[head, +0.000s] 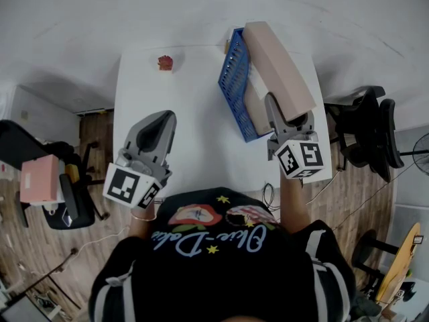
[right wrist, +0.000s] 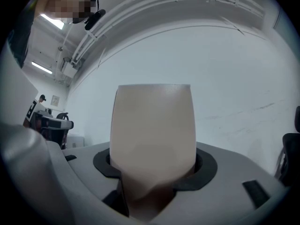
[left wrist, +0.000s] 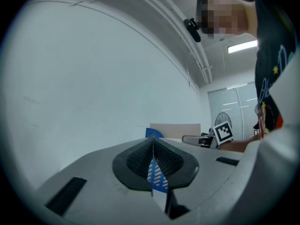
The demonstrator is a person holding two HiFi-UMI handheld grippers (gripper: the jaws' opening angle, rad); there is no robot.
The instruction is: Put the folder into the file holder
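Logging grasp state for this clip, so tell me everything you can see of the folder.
The folder is a thick, plain beige slab, matte like card or plastic, with rounded edges and no visible label. The right gripper holds its near end, fingers shut on both faces. It lies slanted along the blue file holder, with its far end near the far edge of the white table. Whether it sits inside the holder cannot be told.

The white desk is bare across its left and middle, leaving open room there. A small red object sits near the far left corner. The blue file holder and tan folder fill the right side. Chairs flank both ends.
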